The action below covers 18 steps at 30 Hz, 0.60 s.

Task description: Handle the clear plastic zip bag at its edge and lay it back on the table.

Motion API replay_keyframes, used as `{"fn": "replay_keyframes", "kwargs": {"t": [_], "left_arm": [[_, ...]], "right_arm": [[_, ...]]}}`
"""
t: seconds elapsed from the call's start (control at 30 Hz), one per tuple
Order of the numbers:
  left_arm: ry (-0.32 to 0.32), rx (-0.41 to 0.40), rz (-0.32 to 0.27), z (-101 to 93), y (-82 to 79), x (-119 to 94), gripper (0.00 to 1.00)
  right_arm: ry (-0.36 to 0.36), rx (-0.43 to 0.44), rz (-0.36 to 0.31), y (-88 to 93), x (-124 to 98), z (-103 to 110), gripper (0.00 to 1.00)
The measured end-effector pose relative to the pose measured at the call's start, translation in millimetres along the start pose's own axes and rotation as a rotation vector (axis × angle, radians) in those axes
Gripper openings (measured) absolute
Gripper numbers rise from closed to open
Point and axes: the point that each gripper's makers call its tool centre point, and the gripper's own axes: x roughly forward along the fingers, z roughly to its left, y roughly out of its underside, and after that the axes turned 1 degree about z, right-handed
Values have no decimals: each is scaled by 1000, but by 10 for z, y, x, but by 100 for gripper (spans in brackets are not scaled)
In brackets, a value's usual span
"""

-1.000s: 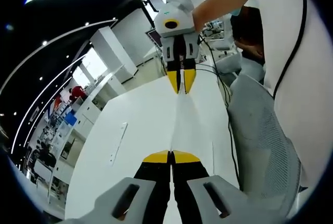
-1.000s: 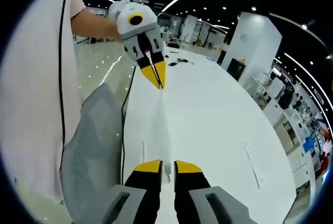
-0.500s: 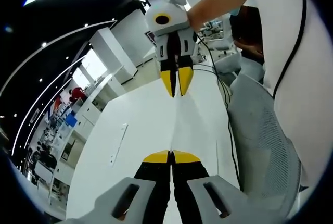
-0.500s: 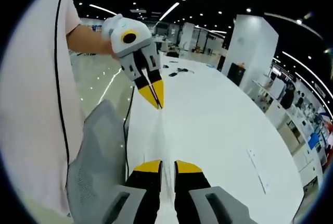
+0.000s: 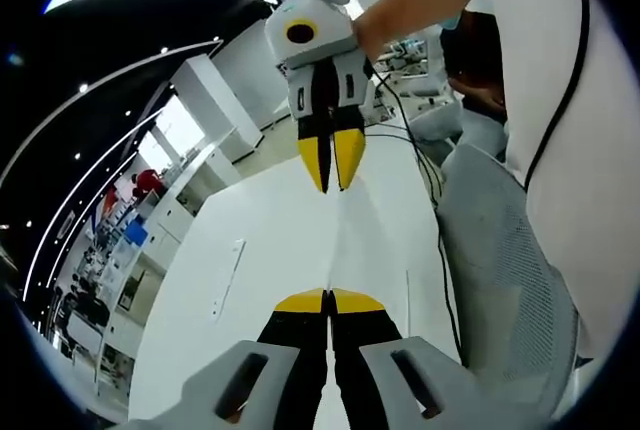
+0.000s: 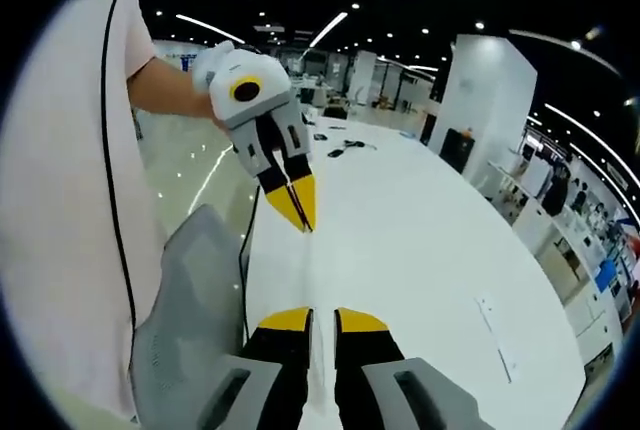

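Note:
The clear zip bag (image 5: 336, 240) hangs edge-on between my two grippers, a faint, nearly see-through band above the white table (image 5: 260, 240). In the left gripper view my left gripper (image 5: 328, 299) is shut on its near edge. The right gripper (image 5: 333, 187) comes in from above, held by a hand, its yellow tips pinched on the far edge. In the right gripper view my right gripper (image 6: 322, 319) holds the bag (image 6: 311, 270) in a thin slit between its jaws, and the left gripper (image 6: 302, 225) pinches the other end.
A grey mesh chair (image 5: 500, 270) (image 6: 185, 300) stands at the table's side, against the person in a light shirt. A black cable (image 5: 440, 250) runs along the table edge. A small white strip (image 5: 228, 273) (image 6: 497, 336) lies on the table (image 6: 400, 230). Office furniture stands behind.
The two grippers have drawn closer together: each looks larger and nearer in the other's view. Both stay pinched on the bag.

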Motion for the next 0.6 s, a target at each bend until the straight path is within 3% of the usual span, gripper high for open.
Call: {"fn": "replay_keyframes", "kwargs": {"t": [0.6], "left_arm": [[-9,-2,-5,8,-12,-10,0]], "right_arm": [[-28,-30,23,-20,99,61,4]]}}
